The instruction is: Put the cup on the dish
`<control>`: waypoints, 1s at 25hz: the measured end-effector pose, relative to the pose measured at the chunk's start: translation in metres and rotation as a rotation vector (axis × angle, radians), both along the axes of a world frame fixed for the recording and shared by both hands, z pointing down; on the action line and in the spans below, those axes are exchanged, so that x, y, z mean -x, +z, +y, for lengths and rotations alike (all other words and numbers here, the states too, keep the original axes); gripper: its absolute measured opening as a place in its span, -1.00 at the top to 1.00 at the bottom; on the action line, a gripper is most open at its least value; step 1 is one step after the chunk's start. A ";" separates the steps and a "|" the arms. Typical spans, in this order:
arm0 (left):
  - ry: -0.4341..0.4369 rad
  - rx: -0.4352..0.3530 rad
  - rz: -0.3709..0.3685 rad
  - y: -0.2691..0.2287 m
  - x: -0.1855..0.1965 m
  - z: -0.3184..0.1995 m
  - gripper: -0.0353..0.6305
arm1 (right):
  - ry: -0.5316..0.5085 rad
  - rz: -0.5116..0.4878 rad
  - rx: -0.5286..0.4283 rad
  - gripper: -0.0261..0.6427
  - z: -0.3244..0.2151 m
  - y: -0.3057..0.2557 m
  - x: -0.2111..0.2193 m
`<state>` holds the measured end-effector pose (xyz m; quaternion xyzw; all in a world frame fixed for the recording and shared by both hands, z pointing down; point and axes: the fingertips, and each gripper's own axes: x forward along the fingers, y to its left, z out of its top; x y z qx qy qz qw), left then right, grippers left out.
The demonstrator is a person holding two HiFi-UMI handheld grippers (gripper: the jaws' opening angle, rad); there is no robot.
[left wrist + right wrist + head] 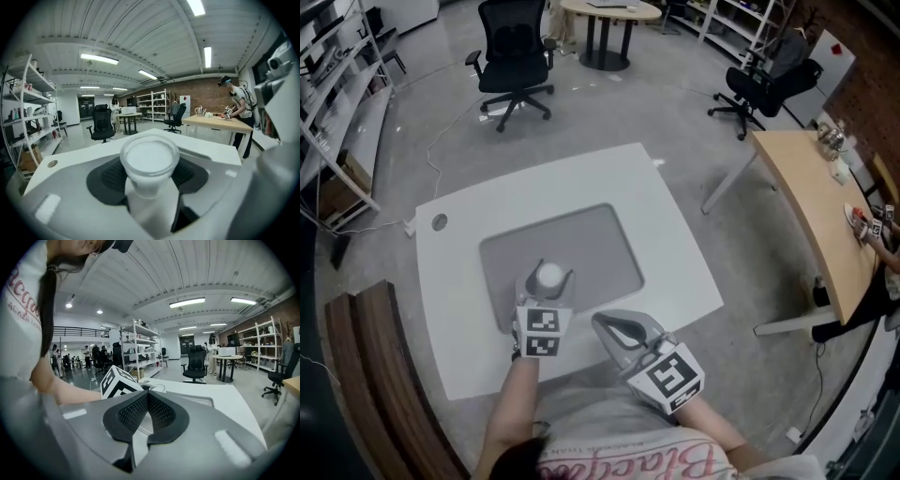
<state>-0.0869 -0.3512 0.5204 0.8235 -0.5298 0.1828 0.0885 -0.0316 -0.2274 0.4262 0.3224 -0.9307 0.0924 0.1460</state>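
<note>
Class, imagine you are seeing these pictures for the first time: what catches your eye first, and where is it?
First comes the white cup, held upright between the jaws of the left gripper, at the near-left part of the grey mat on the white table. Next is the right gripper, jaws shut on nothing, by the table's near edge to the cup's right. No dish shows in any view.

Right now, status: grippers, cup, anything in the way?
Left gripper shut on cup, over grey mat. Right gripper shut, empty. Nothing else on mat.
</note>
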 end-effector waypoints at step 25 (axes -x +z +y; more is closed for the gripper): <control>-0.015 0.214 0.052 0.051 0.001 -0.021 -0.50 | -0.015 -0.002 0.075 0.92 -0.023 0.011 -0.003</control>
